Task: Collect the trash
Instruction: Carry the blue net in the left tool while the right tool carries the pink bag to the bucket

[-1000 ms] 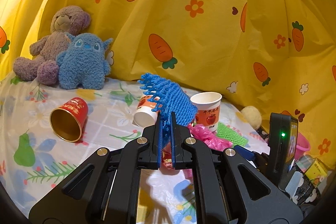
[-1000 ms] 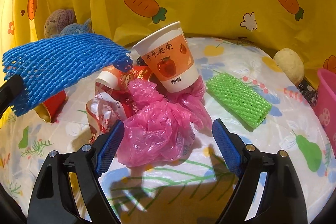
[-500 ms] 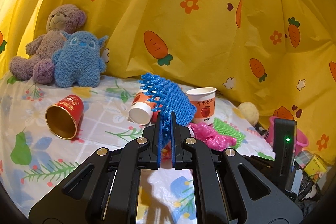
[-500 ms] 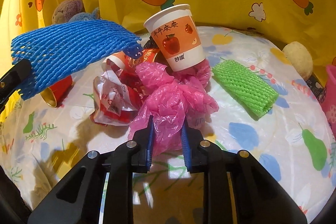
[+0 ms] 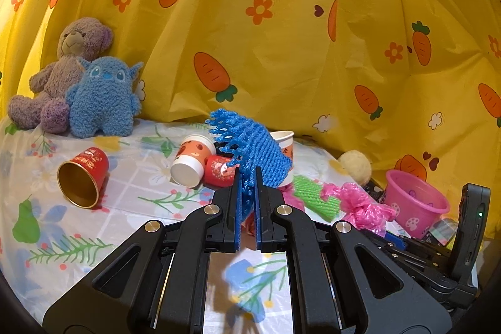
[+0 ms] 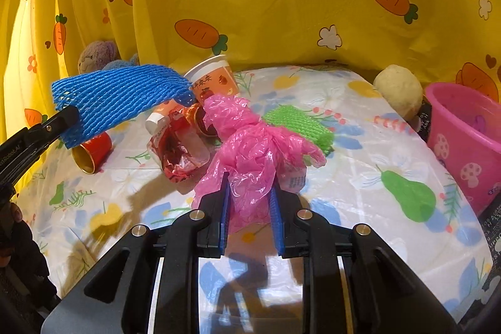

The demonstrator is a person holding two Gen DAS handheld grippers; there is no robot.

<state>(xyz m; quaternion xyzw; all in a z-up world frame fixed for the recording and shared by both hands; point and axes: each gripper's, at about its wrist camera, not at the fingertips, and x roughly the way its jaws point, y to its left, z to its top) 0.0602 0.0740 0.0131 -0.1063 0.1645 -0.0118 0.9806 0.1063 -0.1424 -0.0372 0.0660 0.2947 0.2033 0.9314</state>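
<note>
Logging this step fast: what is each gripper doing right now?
Left gripper: closed on the blue foam net.
Right gripper: closed on the pink plastic bag.

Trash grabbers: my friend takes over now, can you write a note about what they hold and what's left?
Left gripper: shut on the blue foam net, held in the air.
Right gripper: jaws just closed on the pink plastic bag, now clamped.
Pink bucket stands at the right edge; nothing from either gripper is in it yet.
Left on the cloth: green foam net, crumpled red wrapper, paper cups, red cup.
</note>
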